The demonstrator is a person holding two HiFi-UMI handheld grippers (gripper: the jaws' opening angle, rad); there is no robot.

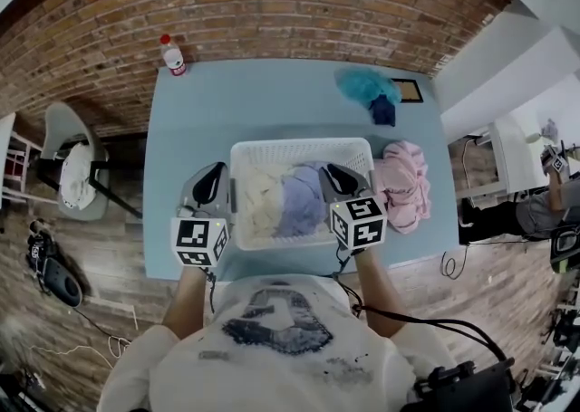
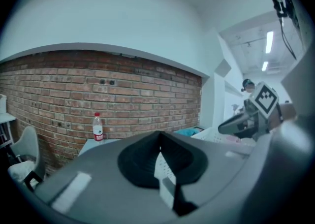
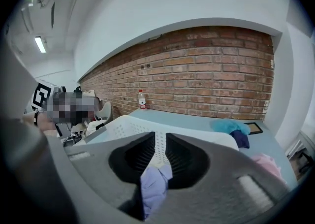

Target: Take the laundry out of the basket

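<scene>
A white laundry basket stands mid-table and holds a cream cloth and a lavender cloth. My right gripper hangs over the basket's right part, above the lavender cloth. Its jaws stand a narrow slit apart with nothing pinched; the basket's wall shows through. My left gripper is just outside the basket's left wall. In its own view its tips meet, with nothing between them.
A pink cloth pile lies on the table right of the basket. Teal and dark blue cloths and a small dark frame lie at the far right. A bottle stands far left. Left of the table is a chair.
</scene>
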